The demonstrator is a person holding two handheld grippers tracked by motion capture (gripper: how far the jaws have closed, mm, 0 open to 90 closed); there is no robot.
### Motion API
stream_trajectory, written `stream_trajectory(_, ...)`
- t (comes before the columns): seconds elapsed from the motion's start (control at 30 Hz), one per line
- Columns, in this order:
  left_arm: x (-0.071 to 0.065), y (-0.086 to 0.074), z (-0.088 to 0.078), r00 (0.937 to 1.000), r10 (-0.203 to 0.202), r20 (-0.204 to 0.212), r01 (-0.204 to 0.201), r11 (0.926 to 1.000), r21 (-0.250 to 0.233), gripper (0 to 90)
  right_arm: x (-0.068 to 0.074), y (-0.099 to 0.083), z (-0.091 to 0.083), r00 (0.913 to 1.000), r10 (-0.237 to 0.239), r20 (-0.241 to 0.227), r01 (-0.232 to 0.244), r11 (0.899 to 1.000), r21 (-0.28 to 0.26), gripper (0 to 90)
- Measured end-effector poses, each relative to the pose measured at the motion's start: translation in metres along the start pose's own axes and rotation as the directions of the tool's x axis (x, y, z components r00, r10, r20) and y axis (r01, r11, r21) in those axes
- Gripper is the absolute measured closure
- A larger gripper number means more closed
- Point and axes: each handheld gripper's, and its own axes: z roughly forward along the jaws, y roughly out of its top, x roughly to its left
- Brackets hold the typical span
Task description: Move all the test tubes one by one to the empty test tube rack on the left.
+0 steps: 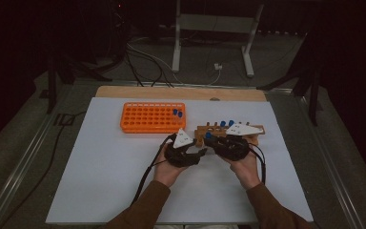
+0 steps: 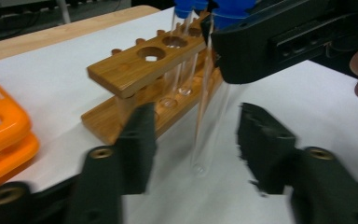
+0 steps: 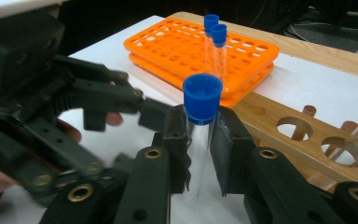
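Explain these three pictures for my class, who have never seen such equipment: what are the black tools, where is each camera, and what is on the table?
A person holds a black two-jaw tool in each hand. One camera looks down from above; one rides on each tool. On the white sheet stand an orange rack and a wooden rack, both holding blue-capped tubes. The right hand-held gripper clamps a clear tube just below its cap. The left hand-held gripper has its jaws around that tube's lower end, not yet touching.

Clear blue-capped test tube [image 3: 200, 126], upright, above table
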Motion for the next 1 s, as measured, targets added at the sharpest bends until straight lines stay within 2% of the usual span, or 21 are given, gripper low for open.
stream_trajectory(0.13,-0.0011,0.0011,0.0005,0.9999,0.0,0.01,0.0,0.9998,-0.022,66.8,0.0007,0.0001,0.0001,0.9999,0.003,-0.012,-0.003,1.0,0.0,76.6)
stream_trajectory(0.33,-0.0016,0.0015,0.0002,0.9995,0.01,0.031,-0.009,0.9996,-0.028,75.4,0.0018,-0.0002,0.0011,0.9998,0.002,-0.019,-0.002,1.0,0.004,76.5)
stream_trajectory(0.7,-0.0022,0.0017,0.0004,0.9989,0.023,0.04,-0.022,0.9992,-0.032,78.2,0.0007,0.0,-0.0001,0.9997,0.008,-0.025,-0.007,1.0,0.002,75.0)
stream_trajectory(1.0,0.0029,-0.0013,-0.002,0.9999,0.008,0.014,-0.007,0.9997,-0.025,78.2,-0.0033,0.0004,-0.0044,0.9987,0.03,-0.041,-0.03,0.999,-0.019,49.4)
